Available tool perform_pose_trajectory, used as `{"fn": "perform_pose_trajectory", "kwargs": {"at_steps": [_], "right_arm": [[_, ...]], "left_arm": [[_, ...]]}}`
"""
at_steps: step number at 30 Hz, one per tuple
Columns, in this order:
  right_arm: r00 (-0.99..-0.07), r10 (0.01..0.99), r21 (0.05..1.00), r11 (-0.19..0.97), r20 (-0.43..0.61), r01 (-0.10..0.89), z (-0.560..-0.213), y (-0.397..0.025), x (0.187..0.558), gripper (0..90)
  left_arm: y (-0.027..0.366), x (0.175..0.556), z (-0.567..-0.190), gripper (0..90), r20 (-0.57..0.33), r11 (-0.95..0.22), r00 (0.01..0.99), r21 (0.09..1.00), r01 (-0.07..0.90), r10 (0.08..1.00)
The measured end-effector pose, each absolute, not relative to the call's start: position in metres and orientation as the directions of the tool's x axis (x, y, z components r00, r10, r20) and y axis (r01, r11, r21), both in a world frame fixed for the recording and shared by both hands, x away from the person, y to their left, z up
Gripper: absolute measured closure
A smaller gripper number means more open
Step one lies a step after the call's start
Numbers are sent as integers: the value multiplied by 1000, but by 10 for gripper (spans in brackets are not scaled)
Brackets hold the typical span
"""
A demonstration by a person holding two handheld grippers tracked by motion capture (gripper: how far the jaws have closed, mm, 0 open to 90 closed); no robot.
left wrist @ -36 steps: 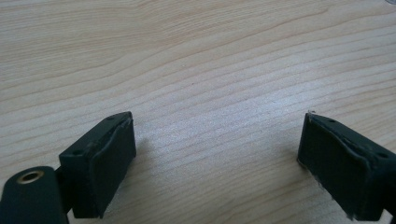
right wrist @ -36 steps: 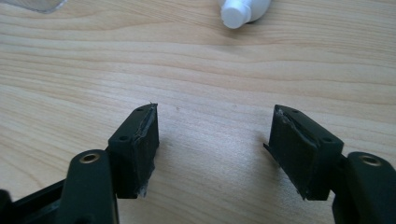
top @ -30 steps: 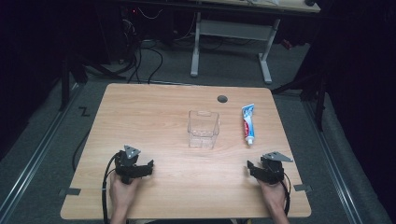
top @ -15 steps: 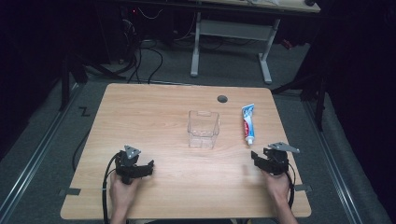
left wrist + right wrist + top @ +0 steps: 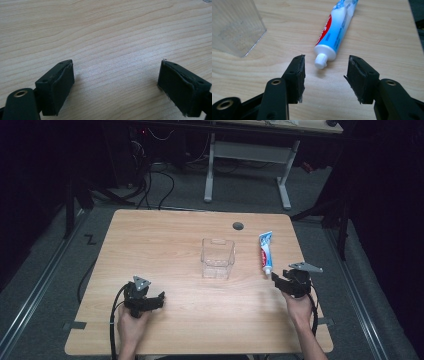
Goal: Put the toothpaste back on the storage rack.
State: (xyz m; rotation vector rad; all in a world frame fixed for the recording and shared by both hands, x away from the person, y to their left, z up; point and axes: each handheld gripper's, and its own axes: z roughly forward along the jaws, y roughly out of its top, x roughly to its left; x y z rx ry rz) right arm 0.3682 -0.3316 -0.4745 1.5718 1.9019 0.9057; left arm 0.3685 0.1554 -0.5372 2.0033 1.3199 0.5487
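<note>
A blue, white and red toothpaste tube (image 5: 265,251) lies on the wooden table (image 5: 165,235) at the right, white cap toward me. In the right gripper view the tube (image 5: 337,30) points its cap at the gap between my jaws. My right gripper (image 5: 276,281) (image 5: 325,75) is open, just short of the cap, touching nothing. A clear plastic box (image 5: 218,258) (image 5: 234,27) stands upright at the table's middle. My left gripper (image 5: 159,300) (image 5: 116,85) is open over bare wood near the front left, with nothing between its jaws.
A round dark cable hole (image 5: 238,226) sits near the table's far edge. Beyond the table stands a metal desk frame (image 5: 247,160) with cables on the grey floor. Bare wood lies between the two grippers.
My right gripper has moved forward and slightly left toward the toothpaste cap. The left gripper has stayed where it was.
</note>
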Motion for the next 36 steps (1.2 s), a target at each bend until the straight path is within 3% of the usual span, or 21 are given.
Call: {"fn": "perform_pose_trajectory", "kwargs": {"at_steps": [20, 36], "right_arm": [[-224, 974, 737, 118, 46, 665, -461, -327, 410, 489], [-214, 977, 695, 161, -10, 701, -458, -312, 448, 491]], "left_arm": [[155, 368, -537, 147, -16, -263, 398, 726, 635, 917], [155, 368, -537, 150, -16, -261, 396, 727, 635, 918]]}}
